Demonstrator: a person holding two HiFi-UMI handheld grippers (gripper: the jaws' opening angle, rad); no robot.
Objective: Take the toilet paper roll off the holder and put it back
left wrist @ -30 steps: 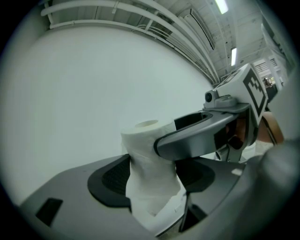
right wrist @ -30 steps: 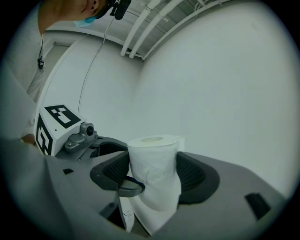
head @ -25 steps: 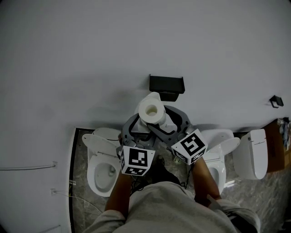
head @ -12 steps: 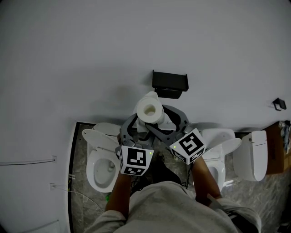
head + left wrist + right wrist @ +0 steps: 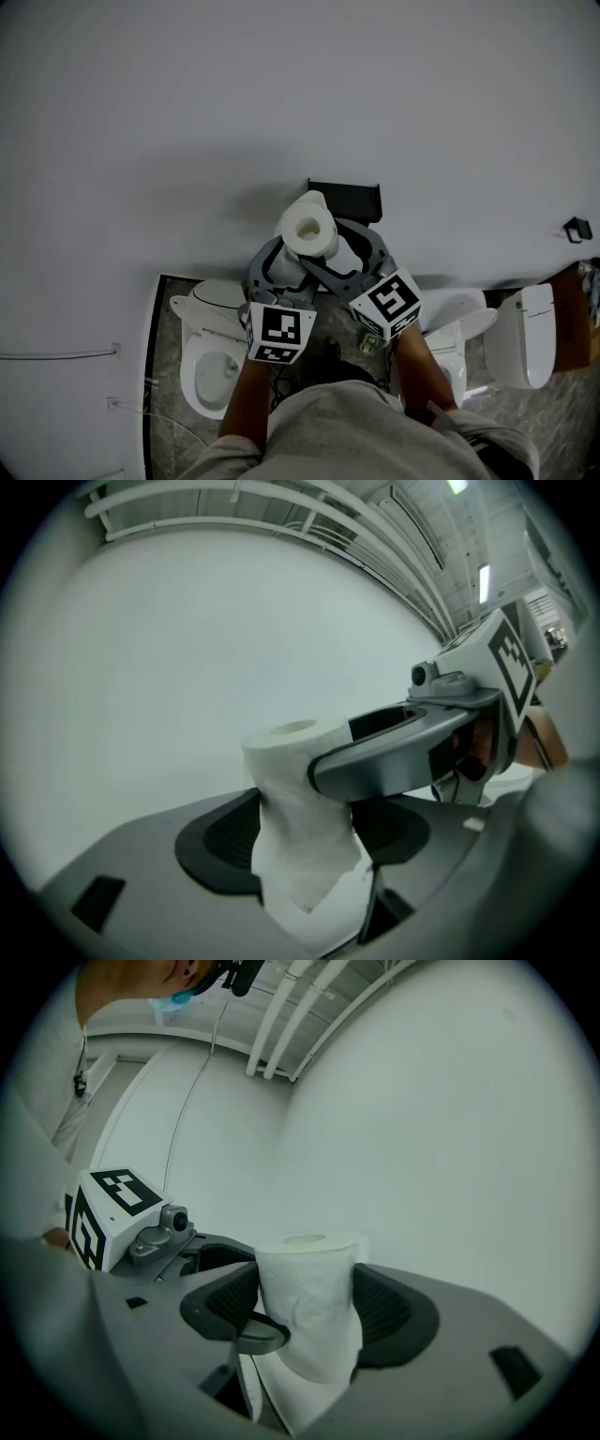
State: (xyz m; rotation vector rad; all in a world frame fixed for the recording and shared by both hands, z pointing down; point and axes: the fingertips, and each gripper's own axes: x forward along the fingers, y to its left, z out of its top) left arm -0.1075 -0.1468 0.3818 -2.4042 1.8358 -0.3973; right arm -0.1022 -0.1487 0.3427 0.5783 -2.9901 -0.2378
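A white toilet paper roll [image 5: 307, 228] is held up in front of the white wall, just below and left of the black wall holder [image 5: 349, 193], whose lower left is hidden by the roll. Both grey grippers close on the roll from crossing sides. In the left gripper view the roll [image 5: 302, 829] sits between the dark pads of my left gripper [image 5: 309, 841], and the right gripper's jaw crosses in front. In the right gripper view the roll [image 5: 309, 1312] is pinched at its waist by my right gripper [image 5: 307, 1314]. A loose paper tail hangs below the roll.
Below me stand white toilets at the left [image 5: 208, 349] and right [image 5: 452, 326], with a third fixture [image 5: 525, 323] further right on a grey stone floor. A small black hook [image 5: 575, 228] is on the wall at the right. The person's arms and grey shirt fill the bottom.
The roll, held by both grippers, has come closer to the black holder and now covers part of it. The head view has shifted slightly.
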